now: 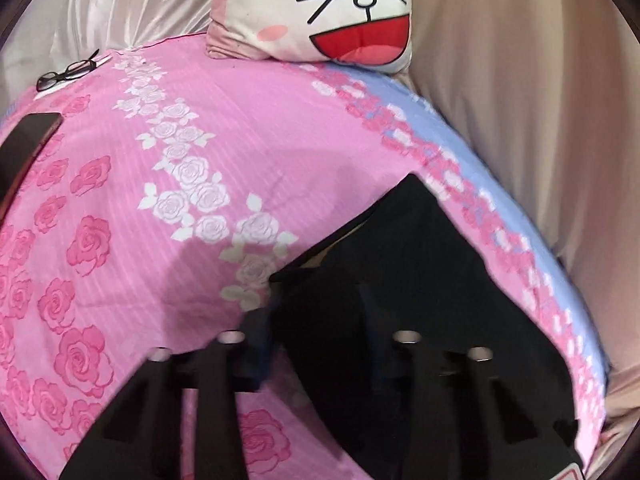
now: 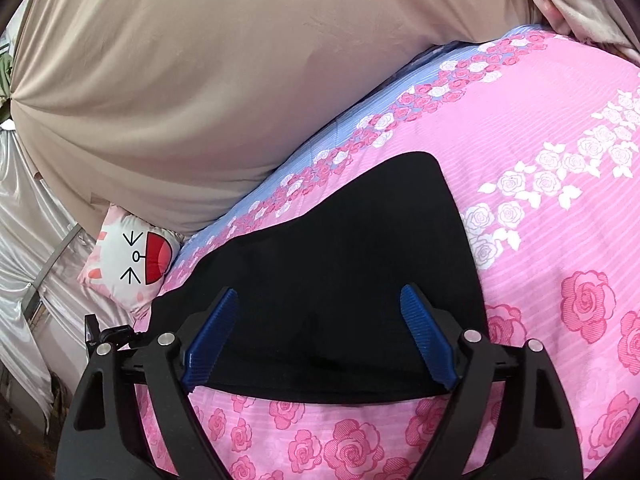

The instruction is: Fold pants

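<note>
The black pants (image 1: pixel 420 260) lie folded on the pink rose bedsheet (image 1: pixel 240 140), towards its blue-edged side. My left gripper (image 1: pixel 320 320) reaches over the pants' near corner. Its fingers are dark and blurred against the black cloth, and they stand narrower than the right one's, so I cannot make out whether the pads press on the fabric. In the right wrist view the pants (image 2: pixel 360 240) run away from me. My right gripper (image 2: pixel 320 290) is open over their near edge, and its blue pads (image 2: pixel 216 332) are wide apart with only flat cloth between them.
A cartoon-face pillow (image 1: pixel 332 12) leans at the head of the bed, also in the right wrist view (image 2: pixel 136 264). Black glasses (image 1: pixel 66 72) and a dark phone (image 1: pixel 32 136) lie on the sheet at the far left. A beige curtain (image 2: pixel 200 80) hangs along the blue side.
</note>
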The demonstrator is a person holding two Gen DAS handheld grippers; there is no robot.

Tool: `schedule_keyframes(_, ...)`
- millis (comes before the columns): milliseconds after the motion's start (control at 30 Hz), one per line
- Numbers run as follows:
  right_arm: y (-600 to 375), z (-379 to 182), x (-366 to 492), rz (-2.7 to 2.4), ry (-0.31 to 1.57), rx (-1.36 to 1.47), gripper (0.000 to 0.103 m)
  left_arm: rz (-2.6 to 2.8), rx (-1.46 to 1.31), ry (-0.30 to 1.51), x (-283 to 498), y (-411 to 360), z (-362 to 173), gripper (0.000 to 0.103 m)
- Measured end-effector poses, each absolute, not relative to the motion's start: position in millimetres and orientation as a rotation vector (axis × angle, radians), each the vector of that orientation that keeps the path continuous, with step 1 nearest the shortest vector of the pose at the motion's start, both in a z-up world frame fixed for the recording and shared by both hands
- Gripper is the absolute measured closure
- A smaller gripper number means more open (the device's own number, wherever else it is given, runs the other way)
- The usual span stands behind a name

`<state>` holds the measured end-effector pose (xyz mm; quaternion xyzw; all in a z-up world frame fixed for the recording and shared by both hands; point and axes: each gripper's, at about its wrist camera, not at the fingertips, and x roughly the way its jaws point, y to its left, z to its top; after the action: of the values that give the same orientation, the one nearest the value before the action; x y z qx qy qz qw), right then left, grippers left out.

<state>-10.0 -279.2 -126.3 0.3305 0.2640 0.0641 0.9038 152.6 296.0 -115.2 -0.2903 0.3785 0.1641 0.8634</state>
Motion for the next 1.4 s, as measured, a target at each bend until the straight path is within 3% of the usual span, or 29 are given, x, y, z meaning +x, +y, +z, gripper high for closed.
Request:
schedule_keyframes(167, -281, -126, -11, 0.142, 0.534, 0.696, 0.020, 0.288, -0.461, 0.700, 148, 259, -70, 0.088)
schedule_keyframes(367, -289, -126, -18, 0.135, 0.482, 0.747, 0.019, -0.023, -0.155, 0.533, 121, 105, 20, 0.088)
schedule_keyframes(467, -300, -127, -28, 0.102, 0.427, 0.802, 0.019, -0.188, -0.061, 0.508, 104, 32, 35, 0.088)
schedule_keyframes(600, -331, -132, -59, 0.002, 0.276, 0.938, 0.018, -0.410, 0.020, 0.597, 82, -72, 9, 0.088)
schedule_keyframes(667, -345, -139, -73, -0.043, 0.210, 1.016, 0.008, -0.481, 0.073, 0.674, 74, -116, -21, 0.088)
schedule_keyframes(767, -354, -145, -75, -0.025, 0.199, 1.068, 0.008, -0.513, 0.177, 0.843, 74, -169, -82, 0.083)
schedule_keyframes(833, -349, -141, -71, 0.016, 0.216, 1.033, 0.008, -0.448, 0.248, 0.780, 58, -177, -92, 0.077)
schedule_keyframes(867, -346, -138, -69, 0.030, 0.227, 1.012, 0.008, -0.433, 0.272, 0.762, 53, -176, -90, 0.070)
schedule_keyframes(900, -344, -137, -66, 0.036, 0.235, 0.995, 0.008, -0.446, 0.272, 0.771, 49, -174, -85, 0.044)
schedule_keyframes(933, -342, -135, -64, 0.047, 0.244, 0.979, 0.008, -0.475, 0.239, 0.781, 42, -167, -74, 0.028)
schedule_keyframes(1000, -340, -136, -59, 0.070, 0.259, 0.973, 0.008, -0.522, 0.206, 0.722, 26, -150, -52, 0.027)
schedule_keyframes(1100, -335, -134, -50, 0.124, 0.303, 0.962, 0.008, -0.436, 0.222, 0.580, 7, -118, -21, 0.014)
schedule_keyframes(1133, -330, -131, -44, 0.147, 0.330, 0.939, 0.008, -0.391, 0.227, 0.561, 9, -107, -15, 0.014)
schedule_keyframes(1400, -288, -114, 33, 0.218, 0.711, 0.750, 0.005, -0.004, 0.113, 0.703, 72, 14, -28, 0.015)
